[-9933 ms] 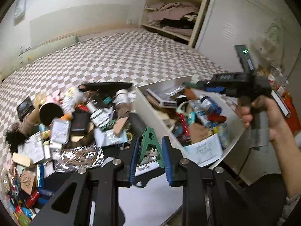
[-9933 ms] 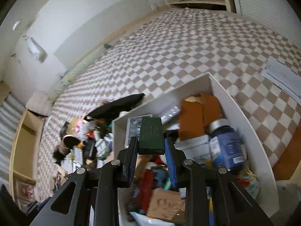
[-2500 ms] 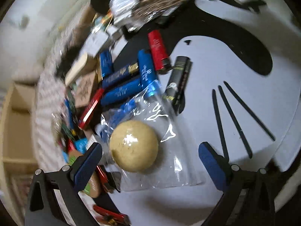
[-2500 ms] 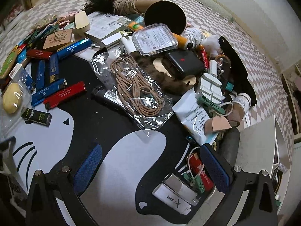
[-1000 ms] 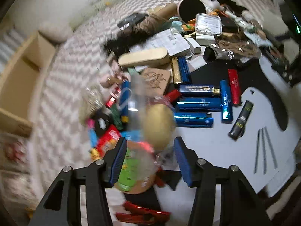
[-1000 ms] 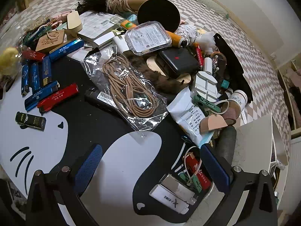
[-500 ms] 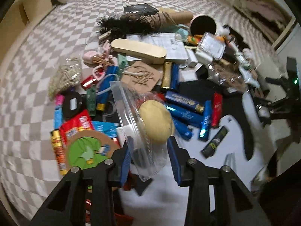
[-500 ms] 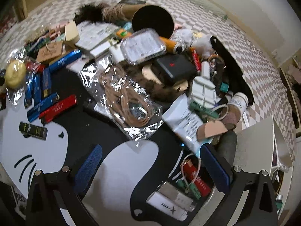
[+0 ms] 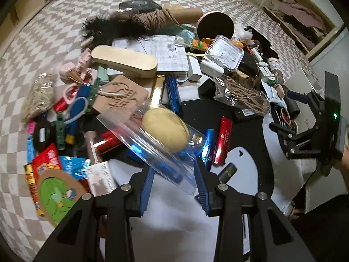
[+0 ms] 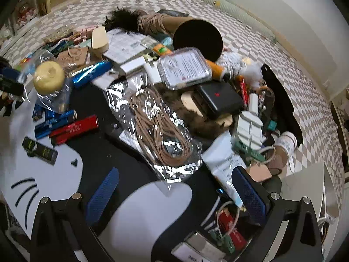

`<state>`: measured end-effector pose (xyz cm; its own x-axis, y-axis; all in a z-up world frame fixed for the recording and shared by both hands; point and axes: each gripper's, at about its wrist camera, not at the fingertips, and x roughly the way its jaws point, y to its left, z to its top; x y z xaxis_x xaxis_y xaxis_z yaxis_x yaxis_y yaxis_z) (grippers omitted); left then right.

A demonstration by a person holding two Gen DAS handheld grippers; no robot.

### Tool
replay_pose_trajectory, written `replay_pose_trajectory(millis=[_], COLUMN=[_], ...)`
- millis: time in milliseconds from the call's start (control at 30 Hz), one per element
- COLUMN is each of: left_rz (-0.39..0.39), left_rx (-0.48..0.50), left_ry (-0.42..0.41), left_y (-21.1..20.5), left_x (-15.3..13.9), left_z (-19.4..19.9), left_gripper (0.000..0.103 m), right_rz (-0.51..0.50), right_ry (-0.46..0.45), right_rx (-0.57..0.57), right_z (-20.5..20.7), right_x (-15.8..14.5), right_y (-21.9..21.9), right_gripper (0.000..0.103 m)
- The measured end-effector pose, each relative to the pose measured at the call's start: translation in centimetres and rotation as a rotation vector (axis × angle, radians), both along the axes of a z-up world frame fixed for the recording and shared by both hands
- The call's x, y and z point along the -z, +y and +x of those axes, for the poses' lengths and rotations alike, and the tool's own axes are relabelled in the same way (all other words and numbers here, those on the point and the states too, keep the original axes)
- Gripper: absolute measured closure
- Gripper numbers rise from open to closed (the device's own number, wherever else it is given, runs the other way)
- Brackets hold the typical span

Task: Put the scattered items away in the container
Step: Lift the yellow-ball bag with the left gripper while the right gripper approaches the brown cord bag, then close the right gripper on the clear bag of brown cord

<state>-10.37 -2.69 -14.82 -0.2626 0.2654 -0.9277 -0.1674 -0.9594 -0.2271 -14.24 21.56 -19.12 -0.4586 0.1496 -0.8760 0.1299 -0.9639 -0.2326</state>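
My left gripper [image 9: 174,181] is shut on a clear zip bag [image 9: 139,131] with a pale yellow ball [image 9: 165,128] inside. The bag hangs tilted above blue and red tubes [image 9: 222,139] on the black-and-white mat. From the right wrist the same bagged ball [image 10: 49,77] shows at the far left, lifted off the pile. My right gripper [image 10: 174,194] stands wide open above the mat, just short of a bagged coil of brown cord [image 10: 161,131], with nothing between its pads. The white container [image 10: 305,187] lies at the right edge, its inside hidden.
A dense heap covers the checked floor: a black-ended tube [image 10: 197,41], a clear lidded box [image 10: 185,69], a black case [image 10: 220,99], papers [image 9: 165,52], a wooden case [image 9: 124,61] and a green-printed disc [image 9: 56,194]. A hand holding the right gripper [image 9: 305,131] shows at the right.
The bagged ball has come up off the pile in my left gripper, whose jaws narrowed onto it, and the view has swung right. My right gripper tipped slightly nearer the cord bag.
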Motion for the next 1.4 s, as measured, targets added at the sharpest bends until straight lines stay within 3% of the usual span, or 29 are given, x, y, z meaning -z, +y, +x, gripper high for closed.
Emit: replay_pose_trajectory(millis=[167, 267, 367, 433, 500, 667, 767, 933, 1067, 1133, 1200, 1400], left_rz=[0.082, 0.101, 0.113, 0.120, 0.132, 0.195, 0.226, 0.248, 0.232, 0.227, 0.225, 0.225], left_rx=[-0.061, -0.087, -0.115, -0.136, -0.170, -0.223, -0.237, -0.260, -0.287, -0.300, -0.314, -0.385], left_ry=[-0.047, -0.071, -0.091, -0.101, -0.114, -0.136, -0.131, -0.133, -0.144, -0.147, -0.146, -0.127], left_y=[0.6, 0.8, 0.8, 0.6, 0.3, -0.3, -0.3, -0.1, 0.2, 0.2, 0.2, -0.1], left_x=[0.6, 1.1, 1.6, 2.0, 2.4, 3.1, 3.1, 3.3, 3.8, 4.0, 4.1, 4.0], left_z=[-1.5, -2.0, -2.4, -2.7, -3.0, -3.8, -4.3, -4.9, -5.3, -5.4, -5.5, -5.9], left_gripper=[0.065, 0.055, 0.054, 0.052, 0.038, 0.038, 0.038, 0.038, 0.038, 0.038, 0.032, 0.031], right_rz=[-0.011, -0.009, -0.009, -0.014, -0.024, -0.090, -0.140, -0.133, -0.208, -0.234, -0.277, -0.301], right_ry=[0.004, -0.022, -0.040, -0.047, -0.051, -0.071, -0.123, -0.139, -0.146, -0.141, -0.140, -0.135], right_rx=[-0.004, -0.013, -0.009, 0.013, 0.040, 0.127, 0.163, 0.149, 0.166, 0.177, 0.192, 0.189], right_z=[-1.9, -3.1, -4.2, -5.0, -5.8, -7.4, -7.8, -7.8, -7.4, -7.2, -6.8, -5.5], right_x=[0.4, 1.4, 2.3, 2.8, 3.2, 3.4, 3.9, 3.4, 2.7, 2.3, 1.9, 1.0], right_y=[-1.2, -2.3, -3.0, -3.1, -2.8, -1.2, -0.2, 0.5, 1.8, 2.3, 2.8, 3.5], right_gripper=[0.000, 0.000, 0.000, 0.000, 0.000, 0.000, 0.010, 0.049, 0.059, 0.072, 0.076, 0.084])
